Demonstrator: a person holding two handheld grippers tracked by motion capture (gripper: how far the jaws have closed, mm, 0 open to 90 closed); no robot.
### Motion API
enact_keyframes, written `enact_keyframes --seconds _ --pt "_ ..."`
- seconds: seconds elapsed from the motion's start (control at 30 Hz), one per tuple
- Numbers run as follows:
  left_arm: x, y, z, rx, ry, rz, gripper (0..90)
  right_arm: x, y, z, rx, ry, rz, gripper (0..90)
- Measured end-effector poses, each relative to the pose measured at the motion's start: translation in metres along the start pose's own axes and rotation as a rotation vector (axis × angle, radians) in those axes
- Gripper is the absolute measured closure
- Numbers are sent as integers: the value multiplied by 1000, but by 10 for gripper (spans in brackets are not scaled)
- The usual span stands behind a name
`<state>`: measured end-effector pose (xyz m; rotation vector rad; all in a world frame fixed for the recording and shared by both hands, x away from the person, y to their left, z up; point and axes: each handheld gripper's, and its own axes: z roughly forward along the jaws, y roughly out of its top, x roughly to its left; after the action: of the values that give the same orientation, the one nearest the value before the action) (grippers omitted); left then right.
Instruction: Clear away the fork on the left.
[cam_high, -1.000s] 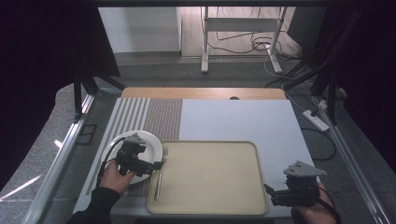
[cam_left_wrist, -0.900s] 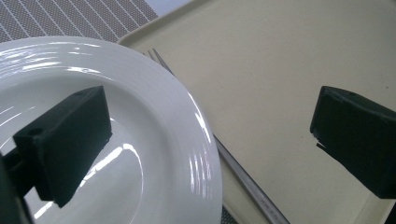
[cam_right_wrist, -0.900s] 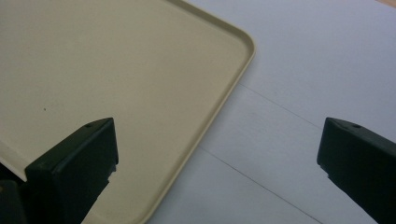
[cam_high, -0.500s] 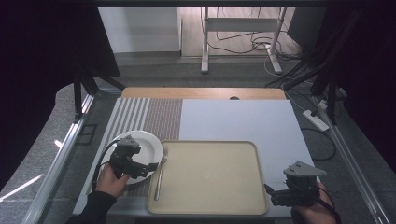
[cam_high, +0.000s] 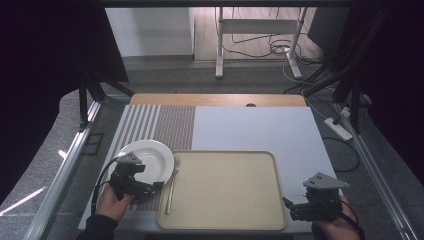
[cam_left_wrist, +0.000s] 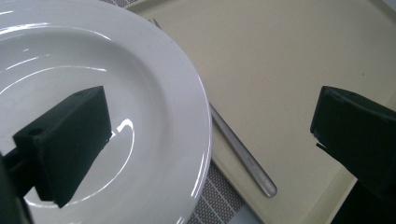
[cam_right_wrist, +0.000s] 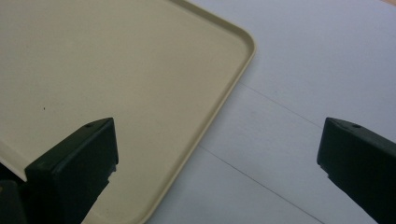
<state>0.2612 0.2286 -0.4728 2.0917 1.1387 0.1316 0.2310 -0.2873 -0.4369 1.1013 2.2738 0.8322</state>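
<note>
A white plate (cam_high: 145, 156) lies on a woven placemat (cam_high: 172, 125), just left of a beige tray (cam_high: 225, 187). A metal utensil (cam_high: 171, 187) rests along the tray's left rim. My left gripper (cam_high: 152, 182) is open at the plate's near edge. In the left gripper view (cam_left_wrist: 212, 121) one jaw hangs over the plate (cam_left_wrist: 116, 84) and the other over the tray (cam_left_wrist: 289, 56), with the utensil handle (cam_left_wrist: 243, 156) between them. My right gripper (cam_high: 289, 209) is open at the tray's near right corner. In the right gripper view (cam_right_wrist: 217, 140) its jaws straddle the tray's rim (cam_right_wrist: 219, 102).
The white tabletop (cam_high: 260, 125) stretches behind and right of the tray, with a wooden strip (cam_high: 215, 99) at its far edge. Metal rails (cam_high: 65, 165) run along both sides of the table. Cables and a power strip (cam_high: 337, 127) lie on the floor at right.
My left gripper has drawn back a little toward the near left, uncovering more of the plate. The plate, tray and right gripper have stayed put.
</note>
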Motion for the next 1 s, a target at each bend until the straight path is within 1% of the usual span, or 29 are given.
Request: enact_keyframes --seconds 0.17,0.23,0.27,0.3,0.37,0.4,0.47,0.6,0.7,0.83,0.87,0.9,0.93,1.0 --pt "0 -9 -9 -18 12 -14 0 0 0 0 2 -1 1 0" --pt "0 -11 -11 -26 11 -20 0 0 0 0 2 0 0 0" --pt "0 -15 -15 -36 11 -32 0 0 0 0 3 0 0 0" --pt "0 -15 -15 -36 11 -32 0 0 0 0 2 0 0 0" --pt "1 -21 -18 -39 -1 -47 0 0 0 0 3 -1 0 0" --pt "1 -21 -18 -39 -1 -47 0 0 0 0 3 -1 0 0" --pt "1 -26 -21 -42 -3 -56 0 0 0 0 4 -1 0 0" --pt "1 -30 -24 -48 2 -61 0 0 0 0 3 -2 2 0" --pt "0 -35 -28 -54 17 -67 0 0 0 0 4 -3 2 0" --pt "1 -38 -31 -55 16 -71 0 0 0 0 3 -3 2 0" --pt "0 -39 -33 -67 19 -71 0 0 0 0 3 -3 2 0" --pt "0 -39 -33 -67 19 -71 0 0 0 0 3 -3 2 0" --pt "0 -41 -35 -68 35 -63 0 0 0 0 4 -4 3 0" --pt "-1 -41 -37 -70 47 -55 0 0 0 0 3 -4 3 0"
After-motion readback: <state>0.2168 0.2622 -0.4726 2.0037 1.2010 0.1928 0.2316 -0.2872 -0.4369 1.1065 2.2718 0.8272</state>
